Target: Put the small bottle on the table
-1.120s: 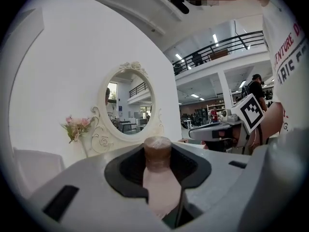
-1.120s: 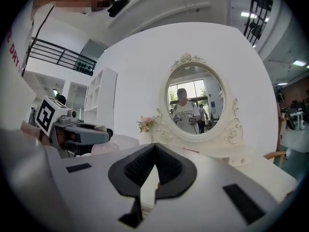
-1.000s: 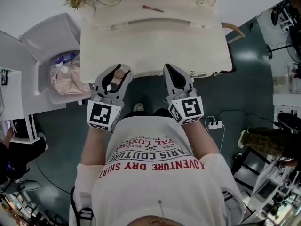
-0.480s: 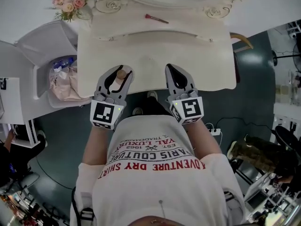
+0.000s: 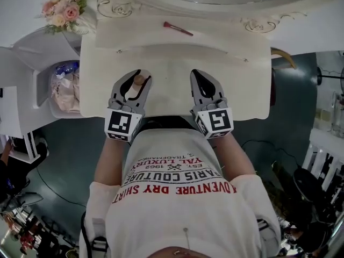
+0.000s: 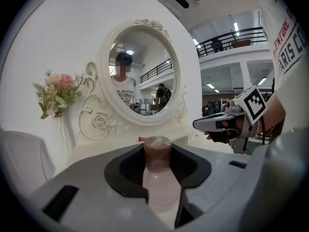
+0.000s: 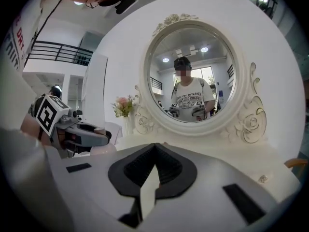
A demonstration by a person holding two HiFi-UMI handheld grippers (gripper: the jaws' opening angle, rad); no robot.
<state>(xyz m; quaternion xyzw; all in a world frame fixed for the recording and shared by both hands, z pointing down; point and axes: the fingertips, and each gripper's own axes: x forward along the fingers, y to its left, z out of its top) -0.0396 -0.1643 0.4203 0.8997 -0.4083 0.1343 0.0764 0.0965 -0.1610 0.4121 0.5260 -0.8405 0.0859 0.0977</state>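
Observation:
In the left gripper view a small pale bottle (image 6: 161, 187) with a brown cap (image 6: 157, 151) stands between the dark pads, and my left gripper (image 6: 158, 149) is shut on it. From the head view the bottle (image 5: 137, 81) shows in the left gripper (image 5: 140, 76), held over the near part of the cream dressing table (image 5: 177, 55). My right gripper (image 5: 200, 78) hovers beside it over the same table. Its jaws meet at the tips with nothing between them (image 7: 154, 149).
A red-handled brush (image 5: 178, 28) lies at the back of the table under the oval mirror (image 7: 192, 79). Pink flowers (image 5: 62, 12) stand at the back left. A white bin (image 5: 43, 93) with bags stands left of the table. The table's front edge runs just behind both grippers.
Both grippers have moved forward, from the table's front edge to over the table top. The bottle stays in the left gripper.

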